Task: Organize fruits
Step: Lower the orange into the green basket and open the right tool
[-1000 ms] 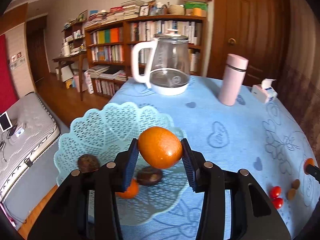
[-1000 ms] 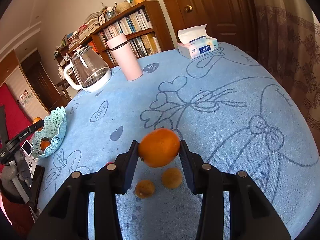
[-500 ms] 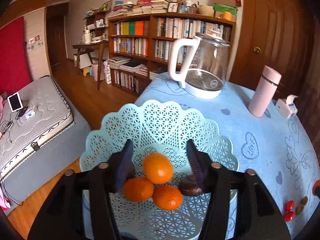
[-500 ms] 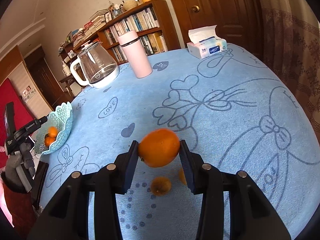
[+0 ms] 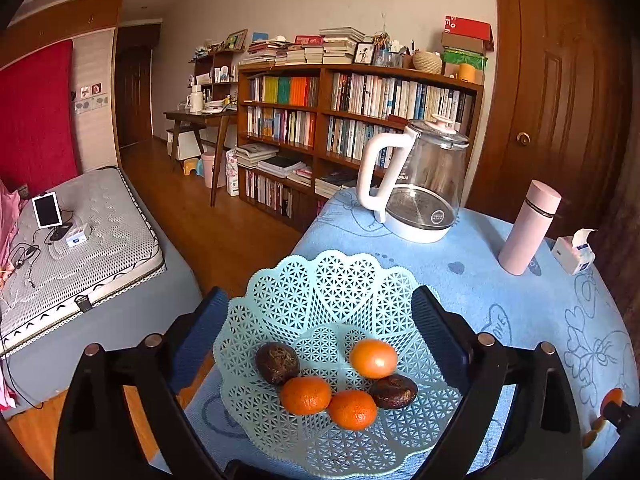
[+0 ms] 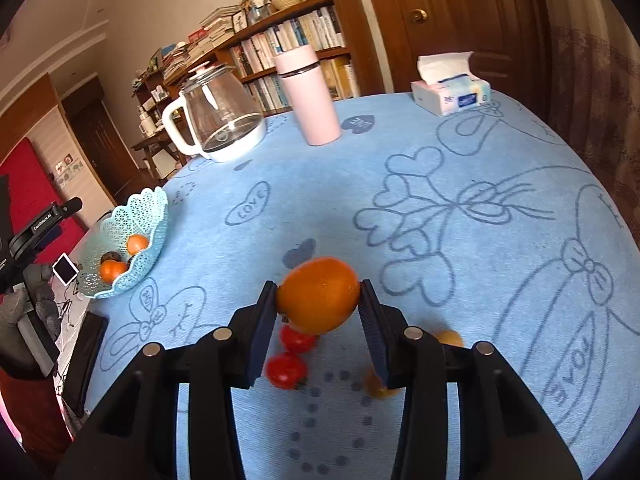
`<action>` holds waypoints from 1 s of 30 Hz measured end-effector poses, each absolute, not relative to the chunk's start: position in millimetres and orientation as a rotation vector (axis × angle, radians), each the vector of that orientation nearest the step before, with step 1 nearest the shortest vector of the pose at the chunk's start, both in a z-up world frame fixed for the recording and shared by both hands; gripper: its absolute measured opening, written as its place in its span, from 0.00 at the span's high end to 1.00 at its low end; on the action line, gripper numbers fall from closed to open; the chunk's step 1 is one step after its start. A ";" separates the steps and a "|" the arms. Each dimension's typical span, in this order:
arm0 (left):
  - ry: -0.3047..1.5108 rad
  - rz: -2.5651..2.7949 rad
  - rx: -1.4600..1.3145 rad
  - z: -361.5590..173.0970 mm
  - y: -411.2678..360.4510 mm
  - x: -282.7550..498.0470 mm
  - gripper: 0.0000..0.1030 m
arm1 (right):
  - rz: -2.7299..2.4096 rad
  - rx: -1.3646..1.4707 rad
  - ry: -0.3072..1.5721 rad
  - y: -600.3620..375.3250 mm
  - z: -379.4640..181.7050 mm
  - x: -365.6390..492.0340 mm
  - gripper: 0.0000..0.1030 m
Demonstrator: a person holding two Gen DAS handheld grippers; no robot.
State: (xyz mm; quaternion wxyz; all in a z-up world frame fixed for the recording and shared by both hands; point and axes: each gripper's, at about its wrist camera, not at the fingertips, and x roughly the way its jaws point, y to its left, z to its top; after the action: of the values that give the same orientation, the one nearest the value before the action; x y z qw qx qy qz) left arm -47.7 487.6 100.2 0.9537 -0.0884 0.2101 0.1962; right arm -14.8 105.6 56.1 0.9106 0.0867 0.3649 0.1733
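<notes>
Orange sits clamped between the right gripper jaws, probably bound for the basket; left gripper jaws gape empty astride it.

Left wrist cam: close above the basket at the surface's edge, facing the bookshelf. Right wrist cam: mid-surface, low, facing the door. Shared: basket, kettle, flask, tissue box.

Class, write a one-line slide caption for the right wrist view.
Right gripper shut on an orange above the blue tablecloth, with the fruit basket at far left.
</notes>
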 end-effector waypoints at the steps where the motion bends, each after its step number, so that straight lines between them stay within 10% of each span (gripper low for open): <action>1: 0.421 0.406 -0.174 102.5 487.3 -49.4 0.07 | 0.365 0.172 0.751 110.4 58.0 -13.9 0.59; 30: 0.352 0.407 -0.297 126.1 519.2 -80.0 0.03 | 0.652 -0.049 0.788 346.1 90.3 56.5 0.59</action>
State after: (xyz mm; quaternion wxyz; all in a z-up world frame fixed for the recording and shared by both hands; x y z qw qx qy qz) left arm -80.0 519.2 126.1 0.9531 -0.1460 0.1734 0.2005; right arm 56.5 346.1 90.3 0.8719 -0.0235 0.3770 0.3118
